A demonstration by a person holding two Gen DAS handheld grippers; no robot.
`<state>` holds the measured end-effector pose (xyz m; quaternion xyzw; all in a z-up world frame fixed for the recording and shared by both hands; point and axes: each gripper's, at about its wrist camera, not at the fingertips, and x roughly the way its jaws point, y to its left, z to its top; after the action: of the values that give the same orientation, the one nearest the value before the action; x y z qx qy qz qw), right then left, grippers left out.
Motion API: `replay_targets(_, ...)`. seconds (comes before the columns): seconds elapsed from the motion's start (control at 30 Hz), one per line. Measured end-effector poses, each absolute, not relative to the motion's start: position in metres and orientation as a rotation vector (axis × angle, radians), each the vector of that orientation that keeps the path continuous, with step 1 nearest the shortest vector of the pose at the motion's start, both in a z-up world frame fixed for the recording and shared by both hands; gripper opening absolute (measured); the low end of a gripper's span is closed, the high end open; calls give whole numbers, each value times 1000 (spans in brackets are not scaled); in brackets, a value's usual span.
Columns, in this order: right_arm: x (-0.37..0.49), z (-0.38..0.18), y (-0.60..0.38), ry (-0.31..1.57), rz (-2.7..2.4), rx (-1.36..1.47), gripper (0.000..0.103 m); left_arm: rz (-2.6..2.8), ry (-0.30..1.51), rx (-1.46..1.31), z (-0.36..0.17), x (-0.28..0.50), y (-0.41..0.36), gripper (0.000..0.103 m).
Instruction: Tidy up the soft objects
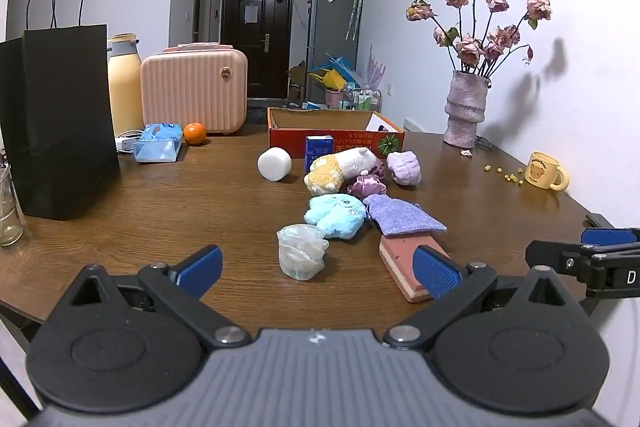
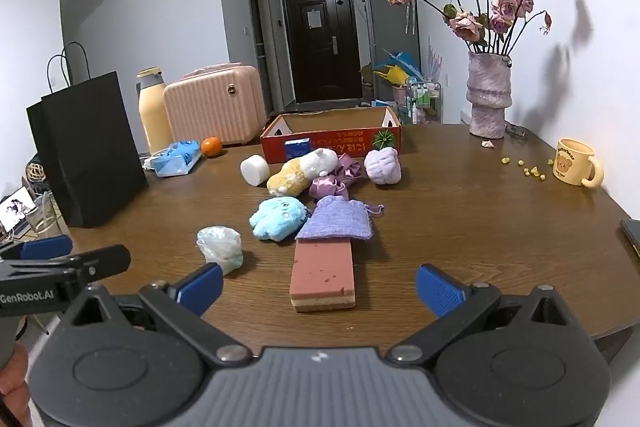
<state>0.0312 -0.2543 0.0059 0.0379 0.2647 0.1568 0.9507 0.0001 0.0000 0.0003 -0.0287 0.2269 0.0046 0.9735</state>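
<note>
Soft things lie in a cluster mid-table: a pink sponge block (image 2: pixel 322 277), a purple knit pouch (image 2: pixel 338 219), a light blue plush (image 2: pixel 278 217), a crumpled clear plastic bag (image 2: pixel 220 247), a yellow-white plush (image 2: pixel 302 171), purple satin scrunchies (image 2: pixel 338 179) and a lilac bundle (image 2: pixel 383 167). An open red cardboard box (image 2: pixel 332 143) stands behind them. My left gripper (image 1: pixel 318 269) is open and empty, just before the plastic bag (image 1: pixel 302 255) and sponge (image 1: pixel 400 263). My right gripper (image 2: pixel 320 287) is open and empty, its jaws on either side of the sponge's near end.
A white cylinder (image 2: pixel 255 169) and a small blue carton (image 2: pixel 298 148) lie by the box. A black paper bag (image 1: pixel 60 119), yellow bottle (image 1: pixel 125 83), pink case (image 1: pixel 195 89), tissue pack (image 1: pixel 157 143) and orange (image 1: pixel 194 133) stand left. A flower vase (image 2: pixel 489 95) and yellow mug (image 2: pixel 576 163) stand right.
</note>
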Motion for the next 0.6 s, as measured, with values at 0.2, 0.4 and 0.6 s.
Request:
replay_targets(0.2, 32, 7, -253, 543, 320, 69, 103, 10, 458, -58, 0, 0, 0, 103)
replay_targets(0.4, 32, 6, -254, 545, 320, 67, 103, 11, 458, -57, 0, 0, 0, 103)
replay_targets(0.6, 32, 6, -252, 547, 320, 61, 103, 10, 459, -59, 0, 0, 0, 103)
